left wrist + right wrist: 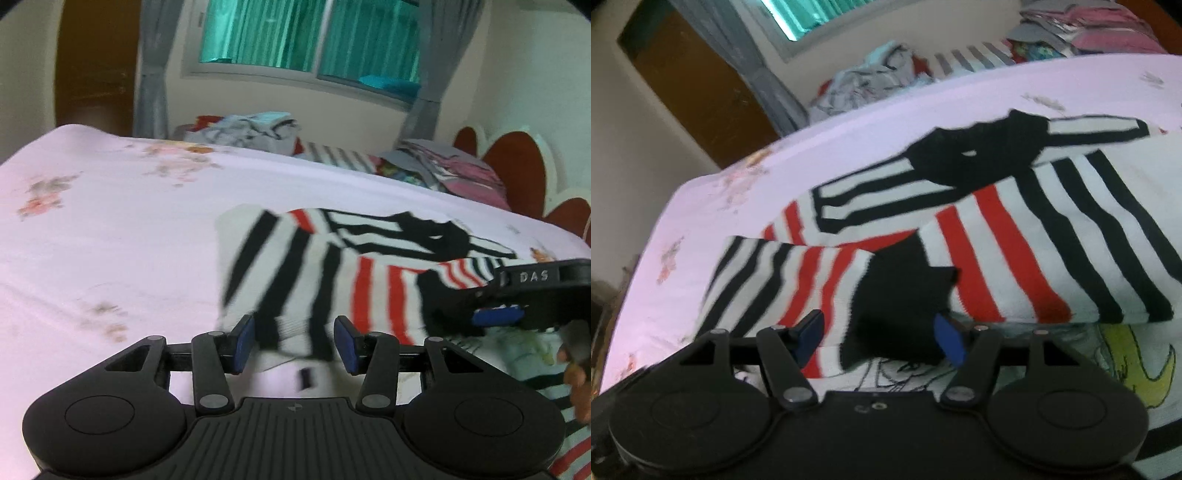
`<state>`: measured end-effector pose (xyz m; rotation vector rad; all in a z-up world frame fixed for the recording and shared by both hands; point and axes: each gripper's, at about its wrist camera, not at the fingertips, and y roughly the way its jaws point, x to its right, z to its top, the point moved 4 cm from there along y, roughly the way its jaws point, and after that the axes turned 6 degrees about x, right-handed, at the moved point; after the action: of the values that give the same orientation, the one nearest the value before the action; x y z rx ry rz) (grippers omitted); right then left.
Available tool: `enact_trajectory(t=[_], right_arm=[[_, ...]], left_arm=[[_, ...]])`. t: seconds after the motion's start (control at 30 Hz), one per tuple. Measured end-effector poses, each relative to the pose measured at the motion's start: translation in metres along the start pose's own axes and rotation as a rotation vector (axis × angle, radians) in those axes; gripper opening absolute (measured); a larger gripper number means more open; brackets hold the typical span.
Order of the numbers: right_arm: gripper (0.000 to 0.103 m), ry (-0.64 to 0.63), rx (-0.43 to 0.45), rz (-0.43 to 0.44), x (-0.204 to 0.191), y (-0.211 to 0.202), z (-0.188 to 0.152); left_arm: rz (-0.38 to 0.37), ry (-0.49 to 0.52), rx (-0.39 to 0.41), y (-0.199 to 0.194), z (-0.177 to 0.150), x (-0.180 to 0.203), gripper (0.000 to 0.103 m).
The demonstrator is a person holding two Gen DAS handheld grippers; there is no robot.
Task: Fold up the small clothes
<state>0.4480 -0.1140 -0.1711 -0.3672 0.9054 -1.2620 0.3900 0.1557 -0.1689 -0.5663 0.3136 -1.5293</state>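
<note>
A small striped shirt (332,273), white with black and red stripes and black cuffs, lies on the pink bed sheet (110,236). My left gripper (294,341) is open, its blue pads either side of the shirt's near hem. My right gripper (877,336) is open over a folded-in sleeve with a black cuff (901,295); it also shows in the left wrist view (498,315) at the right. The shirt (1015,229) fills the right wrist view, its other sleeve laid across the chest.
A heap of loose clothes (255,129) and a stack of folded ones (454,170) lie at the bed's far side under a window. A printed white garment (1108,362) lies under the shirt's near edge. A red headboard (517,162) is at right.
</note>
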Motion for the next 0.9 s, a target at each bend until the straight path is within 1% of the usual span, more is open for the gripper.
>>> enact_trajectory(t=[0.03, 0.07, 0.13, 0.17, 0.2, 0.23, 0.27, 0.3, 0.33, 0.37, 0.5, 0.57, 0.67, 0.73, 0.83, 0.9], right_arm=[[0.064, -0.001, 0.020, -0.028, 0.003, -0.004, 0.000], [0.064, -0.004, 0.030, -0.039, 0.005, -0.006, 0.000], [0.063, 0.008, -0.010, -0.040, 0.009, 0.000, -0.004], [0.062, 0.031, -0.038, -0.032, 0.010, 0.005, -0.007], [0.059, 0.041, -0.044, -0.023, 0.010, 0.008, -0.009], [0.051, 0.032, -0.034, -0.028, 0.008, 0.010, -0.010], [0.046, 0.024, -0.023, -0.032, 0.006, 0.011, -0.010], [0.038, 0.027, -0.014, -0.032, 0.005, 0.011, -0.009], [0.024, 0.037, -0.015, -0.014, 0.004, 0.011, -0.007], [0.018, 0.040, -0.024, 0.006, 0.002, 0.012, -0.007], [0.014, -0.044, 0.028, 0.017, -0.010, 0.001, -0.001], [0.013, -0.090, 0.090, 0.018, -0.016, -0.012, 0.008], [0.013, -0.193, 0.204, -0.030, -0.020, -0.033, 0.029], [0.013, -0.218, 0.243, -0.065, -0.011, -0.042, 0.043], [0.013, -0.216, 0.258, -0.115, 0.011, -0.049, 0.058], [0.013, -0.213, 0.266, -0.160, 0.029, -0.054, 0.062]], left_arm=[[0.012, -0.001, 0.001, -0.002, -0.002, -0.005, 0.047], [0.022, 0.000, -0.004, -0.001, -0.004, -0.008, 0.047], [0.034, -0.002, -0.020, 0.005, -0.009, -0.013, 0.047], [0.038, -0.009, -0.025, 0.007, -0.011, -0.016, 0.047], [0.037, -0.017, -0.028, 0.010, -0.012, -0.017, 0.047], [0.035, -0.017, -0.031, 0.013, -0.013, -0.017, 0.047], [0.035, -0.011, -0.032, 0.016, -0.014, -0.016, 0.047], [0.034, -0.003, -0.034, 0.020, -0.014, -0.014, 0.047], [0.031, 0.003, -0.039, 0.024, -0.015, -0.013, 0.047], [0.032, 0.007, -0.041, 0.027, -0.015, -0.011, 0.047], [0.038, 0.010, -0.044, 0.035, -0.016, -0.007, 0.047], [0.034, 0.017, -0.046, 0.036, -0.017, -0.005, 0.047], [0.030, 0.038, -0.050, 0.040, -0.018, 0.001, 0.047], [0.028, 0.046, -0.046, 0.044, -0.017, 0.007, 0.047], [0.048, 0.092, -0.025, 0.051, -0.015, 0.018, 0.047], [0.059, 0.098, -0.017, 0.054, -0.011, 0.022, 0.047]])
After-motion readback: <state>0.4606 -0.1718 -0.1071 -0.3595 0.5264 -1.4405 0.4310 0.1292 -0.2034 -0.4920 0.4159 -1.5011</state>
